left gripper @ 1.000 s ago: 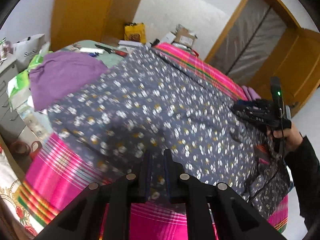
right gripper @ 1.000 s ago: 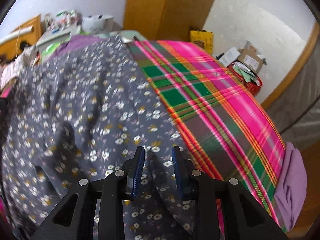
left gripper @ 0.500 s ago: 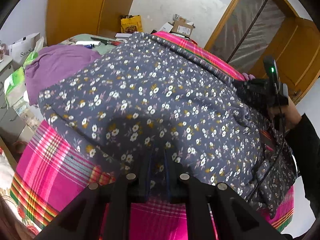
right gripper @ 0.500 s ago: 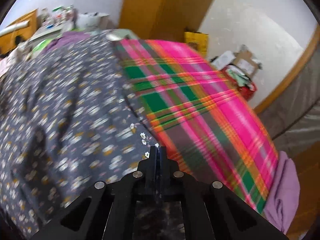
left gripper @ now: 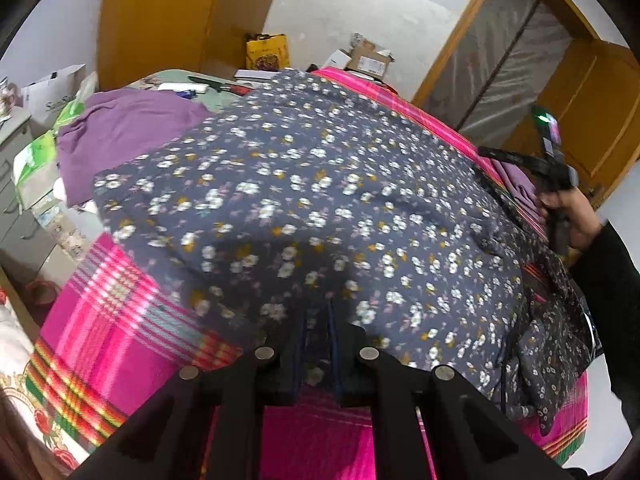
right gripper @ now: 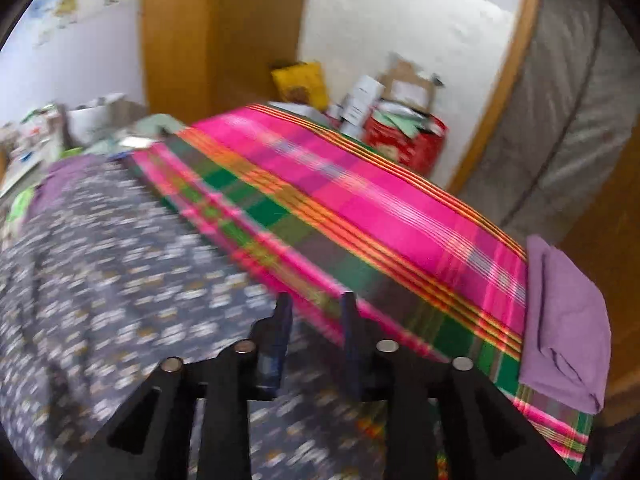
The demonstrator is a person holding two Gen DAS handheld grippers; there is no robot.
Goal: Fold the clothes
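A dark grey-blue floral garment (left gripper: 320,184) lies spread over a pink and green plaid blanket (left gripper: 120,320) on the bed. My left gripper (left gripper: 316,320) is shut on the garment's near edge, with cloth pinched between its pads. My right gripper (right gripper: 316,320) hovers at the garment's (right gripper: 120,280) right edge. Its jaws are opening and nothing is between them; floral cloth and plaid blanket (right gripper: 360,200) lie below. In the left wrist view the right gripper (left gripper: 486,152) shows at the far right, held by a hand (left gripper: 568,208).
A folded purple cloth (right gripper: 560,320) sits on the bed's right corner. A loose purple garment (left gripper: 128,128) lies at the far left. A yellow bag (left gripper: 266,50), cardboard boxes (left gripper: 370,60) and a red box (right gripper: 404,144) stand by the far wall. Drawers (left gripper: 16,200) stand left.
The right gripper, shut on the garment's edge half a second ago, has let go, opened and moved right and up. The left gripper keeps its grip; the garment lies flatter.
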